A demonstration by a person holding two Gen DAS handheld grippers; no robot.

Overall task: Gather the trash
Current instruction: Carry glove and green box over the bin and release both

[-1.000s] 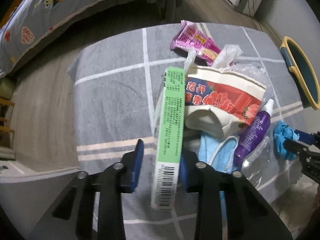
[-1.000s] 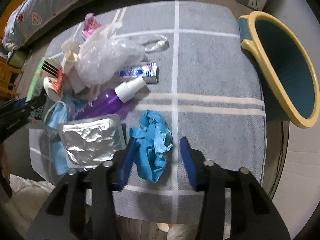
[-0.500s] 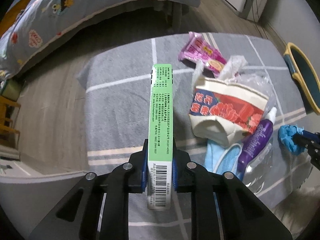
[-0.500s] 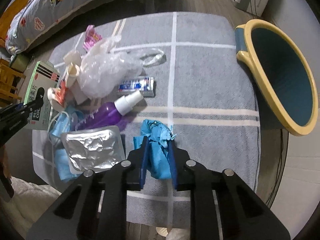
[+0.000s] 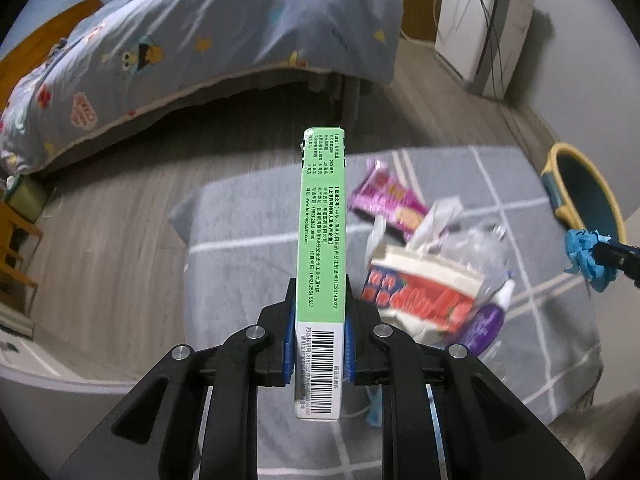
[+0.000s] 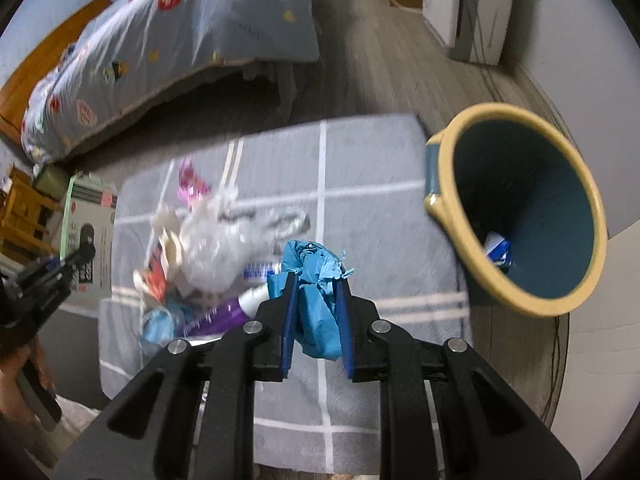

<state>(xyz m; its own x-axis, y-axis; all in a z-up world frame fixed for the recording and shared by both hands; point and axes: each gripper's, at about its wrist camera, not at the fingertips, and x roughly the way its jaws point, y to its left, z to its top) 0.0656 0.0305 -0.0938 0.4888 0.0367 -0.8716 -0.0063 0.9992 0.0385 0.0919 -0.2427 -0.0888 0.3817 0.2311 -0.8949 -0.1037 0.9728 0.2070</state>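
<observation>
Both grippers loaded, up off the grey rug [image 6: 372,216]

Left gripper [image 5: 318,334] clamps the green box [image 5: 322,216] upright above the rug; right gripper [image 6: 316,320] pinches the crumpled blue glove [image 6: 316,280], bin [image 6: 452,184] just right of the rug.

Trash pile [image 6: 208,256] mid-left in right wrist view is motion-smeared: labels unreadable. Same pile in left wrist view, mid-right, also blurred. Bin [image 6: 516,208] at right: only a blue-white scrap [image 6: 498,250] visible inside, identity unclear. Green box [image 5: 320,272] hides the rug [image 5: 240,264] behind it. Crumpled blue wad [image 6: 316,300]: can't tell glove or wrapper. Bed [image 5: 180,48] cut off upper left.
</observation>
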